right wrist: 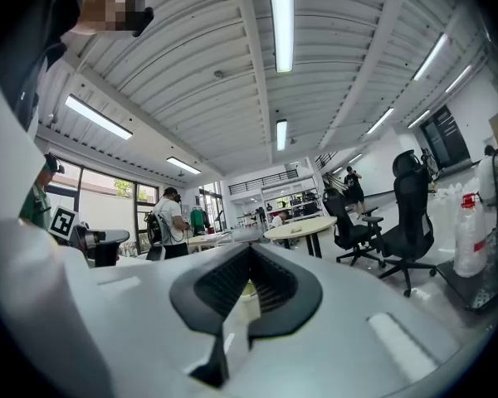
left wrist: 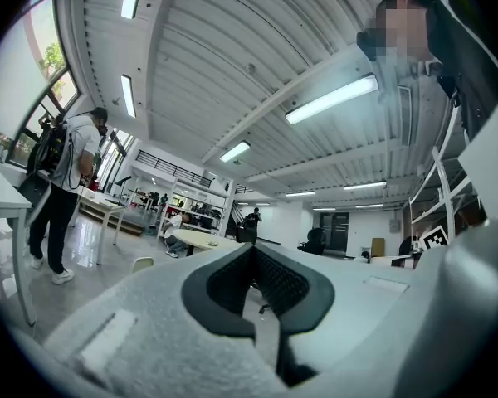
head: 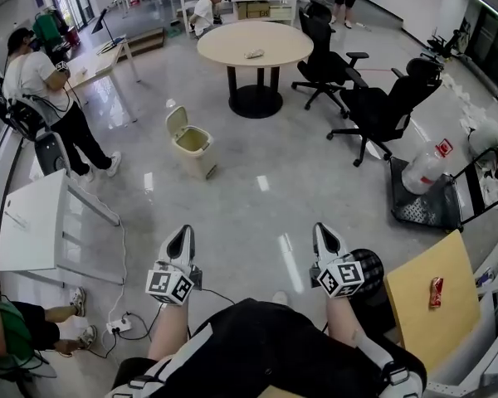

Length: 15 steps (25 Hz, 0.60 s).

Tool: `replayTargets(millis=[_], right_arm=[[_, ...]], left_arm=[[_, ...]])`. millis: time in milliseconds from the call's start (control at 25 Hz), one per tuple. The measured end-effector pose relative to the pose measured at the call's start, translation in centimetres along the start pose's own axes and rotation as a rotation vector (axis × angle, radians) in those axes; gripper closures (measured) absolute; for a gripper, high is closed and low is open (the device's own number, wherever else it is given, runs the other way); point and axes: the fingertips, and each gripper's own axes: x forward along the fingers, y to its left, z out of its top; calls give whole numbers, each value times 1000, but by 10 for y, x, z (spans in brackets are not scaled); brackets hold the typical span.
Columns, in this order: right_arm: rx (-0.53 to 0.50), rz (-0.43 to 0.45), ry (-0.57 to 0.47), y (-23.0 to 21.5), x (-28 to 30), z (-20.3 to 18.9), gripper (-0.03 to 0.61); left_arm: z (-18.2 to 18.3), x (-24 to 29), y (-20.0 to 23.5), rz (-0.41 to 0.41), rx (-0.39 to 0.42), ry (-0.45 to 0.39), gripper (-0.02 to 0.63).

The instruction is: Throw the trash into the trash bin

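The beige trash bin point(head: 192, 144) stands on the floor ahead with its lid up, well beyond both grippers. A small red piece of trash point(head: 436, 292) lies on a wooden tabletop point(head: 432, 322) at my right. My left gripper point(head: 181, 232) and right gripper point(head: 322, 229) are held level above the floor, side by side, both shut and empty. In the left gripper view the jaws point(left wrist: 253, 251) meet with nothing between them, and the bin's lid point(left wrist: 141, 264) shows low at the left. The right gripper point(right wrist: 251, 254) looks the same, with a pale yellow shape beyond its tips.
A round table point(head: 255, 44) stands behind the bin, with black office chairs point(head: 382, 110) to its right. A cart with a large water bottle point(head: 423, 172) is at the right. A white desk point(head: 33, 222) and a standing person point(head: 46, 89) are at the left.
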Motion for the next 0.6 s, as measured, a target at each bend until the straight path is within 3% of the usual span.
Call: replayTargets(millis=[600], right_arm=[[56,-35,-7,-130,-27,23,572]], left_arm=[[-39,84,-98,-13,-28,33,612]])
